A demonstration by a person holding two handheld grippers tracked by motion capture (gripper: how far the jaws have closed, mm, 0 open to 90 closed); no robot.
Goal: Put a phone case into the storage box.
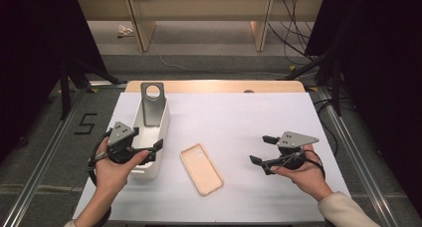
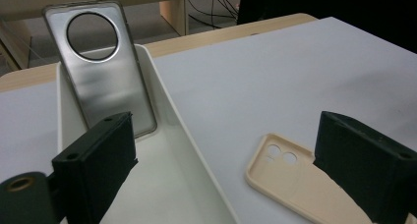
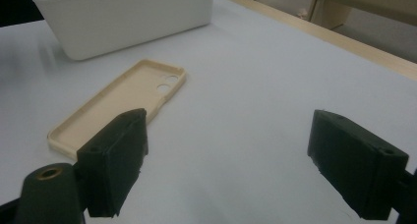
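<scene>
Over the bin (image 1: 160, 132), the left gripper (image 1: 155, 150) gapes wide, empty.
Right gripper (image 1: 263, 150) wide, empty; beige case (image 1: 201, 169) flat between them; grey case (image 1: 152, 105) leans in the bin.

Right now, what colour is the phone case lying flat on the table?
The phone case is a pale beige or cream, clearest in the right gripper view.
</scene>
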